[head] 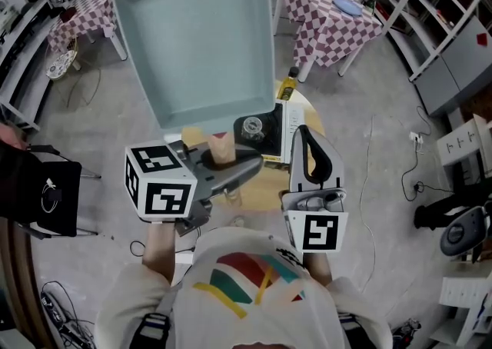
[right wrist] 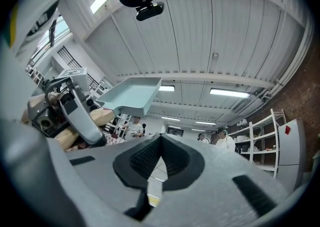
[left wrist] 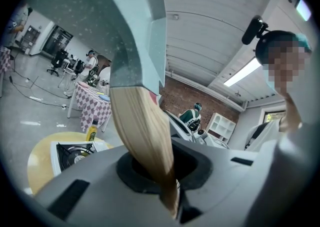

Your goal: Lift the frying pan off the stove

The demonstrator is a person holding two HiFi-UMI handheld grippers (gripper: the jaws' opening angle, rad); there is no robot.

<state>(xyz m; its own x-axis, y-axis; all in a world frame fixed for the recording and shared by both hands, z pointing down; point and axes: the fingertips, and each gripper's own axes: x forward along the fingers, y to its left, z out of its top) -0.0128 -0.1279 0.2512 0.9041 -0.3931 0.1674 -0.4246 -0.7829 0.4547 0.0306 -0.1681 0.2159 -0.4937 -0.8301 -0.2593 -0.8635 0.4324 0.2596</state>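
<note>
Your left tongs (head: 240,170) pinch the wooden handle (head: 222,149) of the square teal frying pan (head: 200,40), held well above the stove (head: 257,131) on the yellow worktop (head: 265,187). Your right tongs (head: 304,137) are pressed together, empty.

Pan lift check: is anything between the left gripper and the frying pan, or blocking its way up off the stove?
Nothing visible. The left gripper is shut on the wooden handle of the frying pan, which hangs clear above the stove; the bottle stands lower, beside it.

A round yellow table (head: 265,184) carries a gas stove (head: 270,138) and an oil bottle (head: 287,86).
</note>
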